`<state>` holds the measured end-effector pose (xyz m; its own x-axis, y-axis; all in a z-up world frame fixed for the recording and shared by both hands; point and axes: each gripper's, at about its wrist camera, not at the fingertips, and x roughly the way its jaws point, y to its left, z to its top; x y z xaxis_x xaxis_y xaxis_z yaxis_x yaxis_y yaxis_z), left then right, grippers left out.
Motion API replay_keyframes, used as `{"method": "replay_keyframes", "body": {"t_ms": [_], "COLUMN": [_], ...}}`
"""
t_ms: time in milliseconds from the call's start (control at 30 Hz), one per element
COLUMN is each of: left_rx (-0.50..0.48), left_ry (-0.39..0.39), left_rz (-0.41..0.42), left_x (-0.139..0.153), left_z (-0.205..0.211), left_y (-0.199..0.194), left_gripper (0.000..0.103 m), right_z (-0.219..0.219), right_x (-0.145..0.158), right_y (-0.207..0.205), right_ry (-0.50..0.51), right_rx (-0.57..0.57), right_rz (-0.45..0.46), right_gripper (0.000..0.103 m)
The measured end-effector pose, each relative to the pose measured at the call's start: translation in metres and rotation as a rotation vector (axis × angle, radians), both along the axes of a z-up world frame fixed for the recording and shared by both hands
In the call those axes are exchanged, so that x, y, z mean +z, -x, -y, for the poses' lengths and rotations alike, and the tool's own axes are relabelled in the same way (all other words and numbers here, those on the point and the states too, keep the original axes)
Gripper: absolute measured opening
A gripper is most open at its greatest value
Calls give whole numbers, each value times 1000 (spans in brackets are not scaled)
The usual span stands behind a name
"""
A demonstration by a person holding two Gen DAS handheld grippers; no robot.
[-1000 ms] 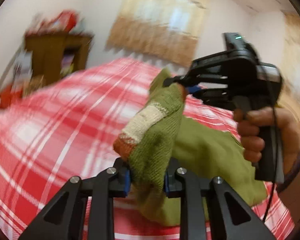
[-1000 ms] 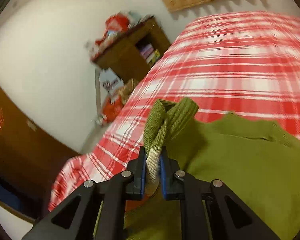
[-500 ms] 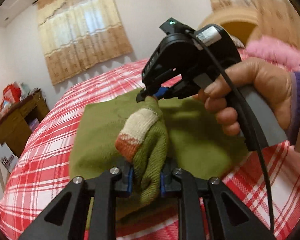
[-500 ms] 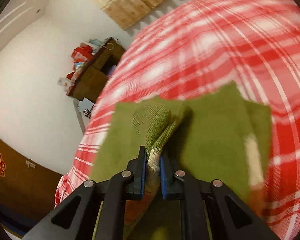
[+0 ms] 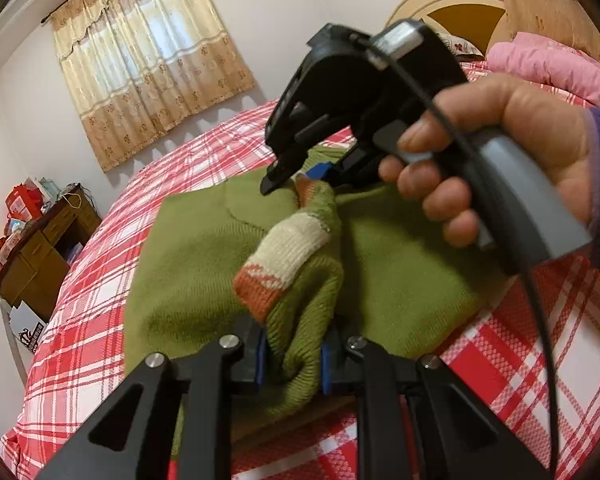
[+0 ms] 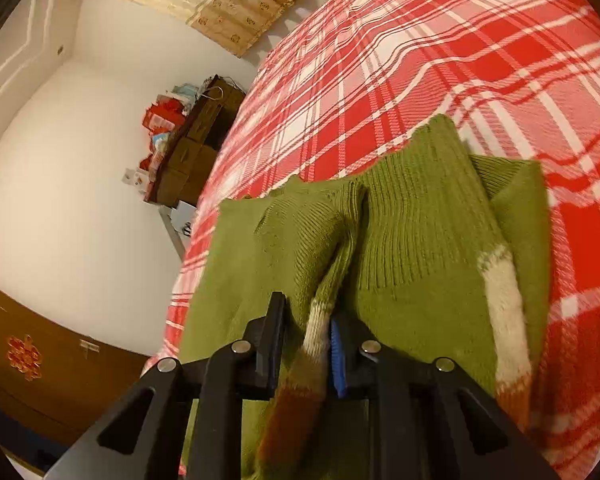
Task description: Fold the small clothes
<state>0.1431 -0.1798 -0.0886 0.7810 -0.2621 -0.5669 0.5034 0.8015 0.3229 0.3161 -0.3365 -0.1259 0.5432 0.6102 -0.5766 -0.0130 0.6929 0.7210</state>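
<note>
A small green knit sweater [image 5: 196, 264] lies on the red plaid bed [image 5: 100, 320]. One sleeve, with cream and orange bands [image 5: 288, 256], is folded over its body. My left gripper [image 5: 292, 364] is shut on that sleeve's green part. My right gripper [image 5: 300, 178] shows in the left wrist view, held in a hand, at the sleeve's far end. In the right wrist view the right gripper [image 6: 308, 344] has its jaws parted around the sleeve's cuff [image 6: 316, 332]. The sweater [image 6: 412, 240] lies flat with the other banded sleeve [image 6: 504, 312] at the right.
A brown wooden cabinet [image 5: 40, 256] with red bags on top stands left of the bed; it also shows in the right wrist view [image 6: 196, 148]. A curtained window [image 5: 148, 56] is behind. A pink quilt [image 5: 540, 64] and headboard lie at the far right.
Both grippers have brought the sleeve down over the sweater's body. The sweater now lies flat on the bed. The right gripper's jaws have parted from the cuff.
</note>
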Motion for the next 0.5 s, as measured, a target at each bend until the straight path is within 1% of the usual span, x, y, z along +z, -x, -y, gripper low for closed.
{"method": "replay_keyframes", "body": {"t_ms": [33, 67, 100, 133, 200, 267, 367, 433, 500], "left_rx": [2, 4, 7, 12, 15, -2, -52, -78, -103], "left_ry": [6, 13, 22, 32, 54, 70, 79, 70, 55], "left_rz": [-2, -3, -4, -1, 16, 29, 51, 50, 29], "left_x": [1, 3, 5, 8, 16, 23, 31, 29, 23], "left_z": [0, 0, 0, -1, 1, 7, 26, 40, 55], "left_y": [1, 2, 2, 0, 2, 2, 9, 10, 11], "left_gripper": [20, 20, 20, 20, 20, 20, 19, 19, 19], "right_z": [-4, -10, -14, -12, -12, -5, 9, 21, 36], "right_x": [2, 7, 11, 13, 30, 52, 72, 74, 64], "right_y": [-2, -3, -4, -3, -1, 4, 10, 12, 17], "right_ry": [26, 80, 111, 128, 136, 148, 212, 251, 284], "right_rx": [7, 23, 29, 36, 36, 27, 29, 23, 10], "right_rz": [10, 25, 35, 50, 101, 165, 210, 201, 171], "right_gripper": [21, 18, 14, 13, 13, 13, 12, 12, 13]}}
